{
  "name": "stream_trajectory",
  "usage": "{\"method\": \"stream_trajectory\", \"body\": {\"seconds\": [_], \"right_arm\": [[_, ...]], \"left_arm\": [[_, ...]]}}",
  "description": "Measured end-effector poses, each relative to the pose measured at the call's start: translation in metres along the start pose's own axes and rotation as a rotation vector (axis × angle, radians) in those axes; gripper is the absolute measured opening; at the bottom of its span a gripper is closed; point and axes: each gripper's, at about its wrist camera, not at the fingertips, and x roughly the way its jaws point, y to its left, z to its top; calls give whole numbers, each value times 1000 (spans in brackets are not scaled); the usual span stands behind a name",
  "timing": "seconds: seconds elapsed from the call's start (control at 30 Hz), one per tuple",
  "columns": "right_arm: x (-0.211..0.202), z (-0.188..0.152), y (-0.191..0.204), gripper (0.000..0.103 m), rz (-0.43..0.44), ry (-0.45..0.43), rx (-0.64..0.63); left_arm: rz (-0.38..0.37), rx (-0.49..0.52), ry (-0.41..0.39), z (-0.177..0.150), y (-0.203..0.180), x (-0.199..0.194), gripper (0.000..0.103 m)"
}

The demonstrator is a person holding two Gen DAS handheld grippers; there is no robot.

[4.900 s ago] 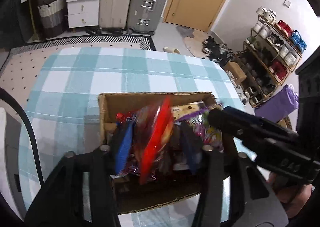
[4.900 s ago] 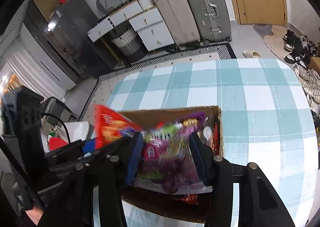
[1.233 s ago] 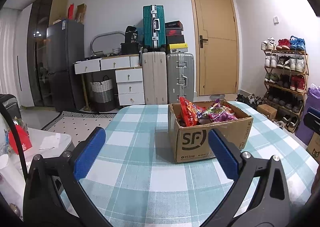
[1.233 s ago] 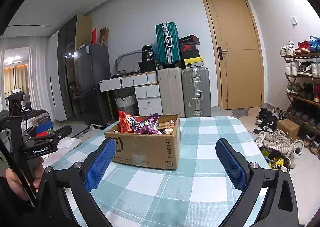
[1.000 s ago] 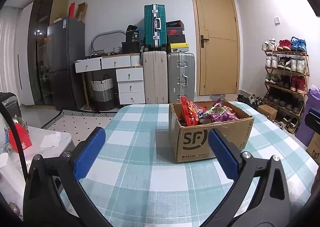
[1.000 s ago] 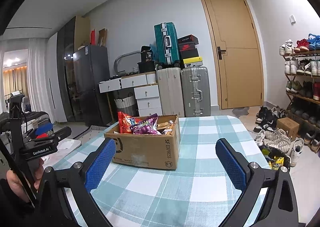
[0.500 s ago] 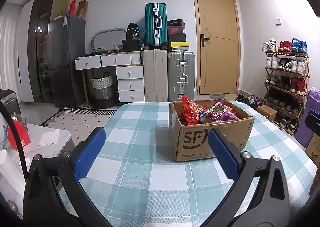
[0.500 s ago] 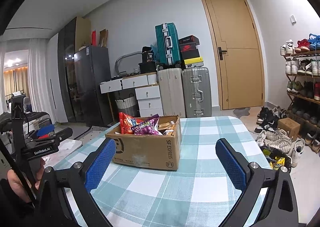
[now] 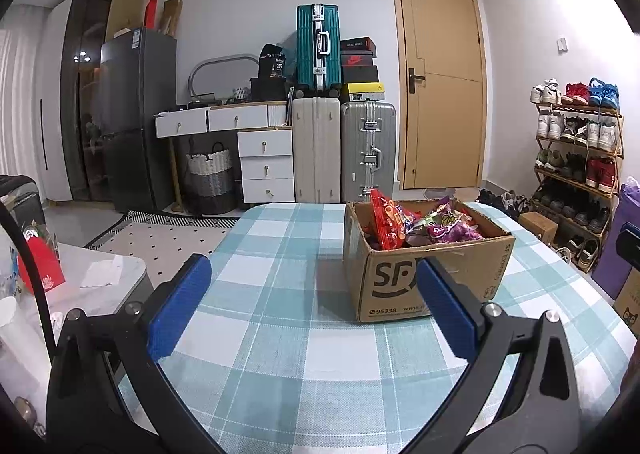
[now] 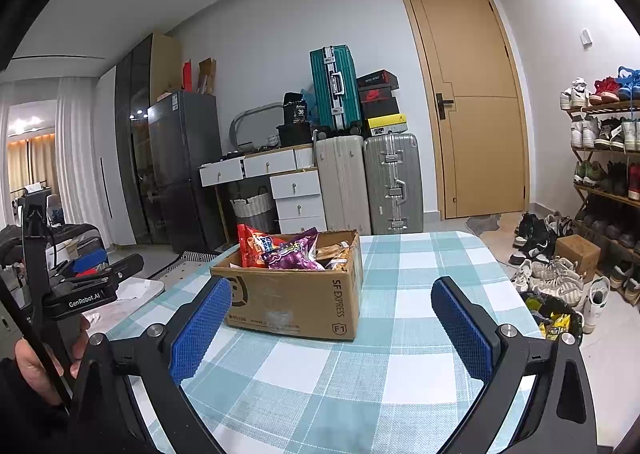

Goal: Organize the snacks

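Your left tool [image 9: 312, 302] and right tool [image 10: 332, 324] both gape wide, empty, touching nothing. The cardboard box [image 10: 296, 300] of snack bags [image 10: 292, 252] sits on the checked table [image 9: 280, 354] beyond them. Nearly five seconds ago both tools were down inside the box gripping bags.

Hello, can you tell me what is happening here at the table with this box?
A person holds a two-finger gripper in each hand and is sorting snacks. The cardboard box stands on the checked tablecloth, filled with snack bags such as a red bag and a purple bag. Both the left gripper and the right gripper are open, empty and held back from the box, touching nothing. No snacks lie loose on the table.
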Motion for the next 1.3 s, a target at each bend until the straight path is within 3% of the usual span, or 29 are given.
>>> {"method": "stream_trajectory", "body": {"seconds": [0.6, 0.93, 1.13, 1.3], "right_arm": [[1, -2, -1, 102, -3, 4, 12], [1, -1, -2, 102, -2, 5, 13], [1, -1, -2, 102, -3, 4, 14], [1, -1, -2, 102, -2, 4, 17]], "left_arm": [[-7, 4, 1, 0, 0, -3, 102], [32, 39, -11, -1, -4, -6, 102], [11, -4, 51, -1, -1, 2, 102], [62, 1, 67, -2, 3, 8, 102]]}}
